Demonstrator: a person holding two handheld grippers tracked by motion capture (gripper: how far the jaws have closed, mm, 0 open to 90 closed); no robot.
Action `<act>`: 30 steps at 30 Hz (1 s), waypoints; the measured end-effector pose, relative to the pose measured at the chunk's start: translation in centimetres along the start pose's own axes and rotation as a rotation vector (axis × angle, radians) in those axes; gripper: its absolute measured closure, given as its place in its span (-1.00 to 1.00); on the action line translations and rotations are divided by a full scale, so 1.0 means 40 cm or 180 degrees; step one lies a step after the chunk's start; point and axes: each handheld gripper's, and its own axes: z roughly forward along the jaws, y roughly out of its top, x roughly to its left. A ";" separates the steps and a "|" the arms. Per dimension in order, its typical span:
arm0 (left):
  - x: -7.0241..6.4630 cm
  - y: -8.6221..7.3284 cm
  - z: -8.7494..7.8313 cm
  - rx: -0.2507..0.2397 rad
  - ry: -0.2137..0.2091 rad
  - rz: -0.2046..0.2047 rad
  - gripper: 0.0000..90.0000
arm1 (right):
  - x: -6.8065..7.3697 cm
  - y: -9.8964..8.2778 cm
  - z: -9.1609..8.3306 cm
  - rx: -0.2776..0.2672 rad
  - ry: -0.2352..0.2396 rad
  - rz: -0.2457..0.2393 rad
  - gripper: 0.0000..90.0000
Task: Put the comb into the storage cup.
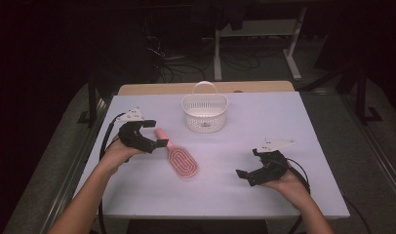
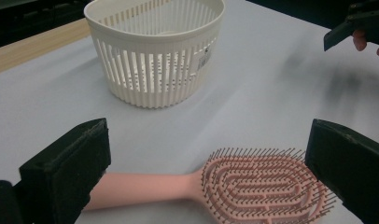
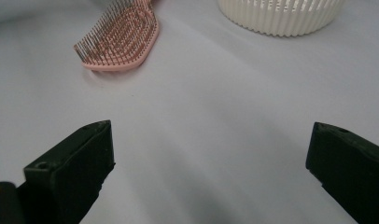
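Right gripper (image 1: 248,174), at 5 o'clock on the table (image 1: 284,117), jaws spread and empty, idle. One pink hairbrush (image 1: 179,158), near centre, lies bristles-up. Left gripper (image 1: 154,134), at 9 o'clock, jaws spread astride the handle, probably poised to grasp it. One white basket (image 1: 205,113), at 12 o'clock, upright, mouth open, apparently empty.

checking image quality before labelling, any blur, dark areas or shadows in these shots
High view: the room beyond the table is nearly black, the tabletop evenly lit. Left gripper view: hairbrush and basket sharp, the far gripper soft, a smeared shadow beneath. Right gripper view: the near jaws are slightly soft, with faint shadows between them.
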 end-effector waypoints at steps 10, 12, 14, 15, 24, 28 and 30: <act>0.012 0.007 0.028 0.0028 0.0015 0.0017 -0.99 | 0.002 -0.001 0.002 0.0010 -0.0005 -0.0021 -0.99; 0.014 0.007 0.030 0.0033 0.0022 0.0014 -0.99 | 0.002 -0.001 0.003 0.0017 -0.0001 -0.0024 -0.99; 0.016 0.008 0.032 0.0029 0.0030 0.0007 -0.99 | 0.001 -0.001 0.003 0.0019 0.0001 -0.0028 -0.99; 0.018 0.009 0.033 0.0030 0.0030 0.0008 -0.99 | 0.002 -0.001 0.003 0.0018 0.0002 -0.0022 -0.99; 0.023 0.029 0.040 0.0015 0.0079 0.0066 -0.90 | 0.002 -0.001 0.002 0.0006 0.0003 -0.0017 -0.99; 0.028 0.036 0.041 0.0007 0.0115 0.0068 -0.85 | 0.000 -0.001 0.002 0.0004 0.0006 -0.0018 -0.99; 0.032 0.039 0.042 0.0013 0.0126 0.0079 -0.83 | 0.000 -0.001 0.002 0.0004 0.0007 -0.0016 -0.99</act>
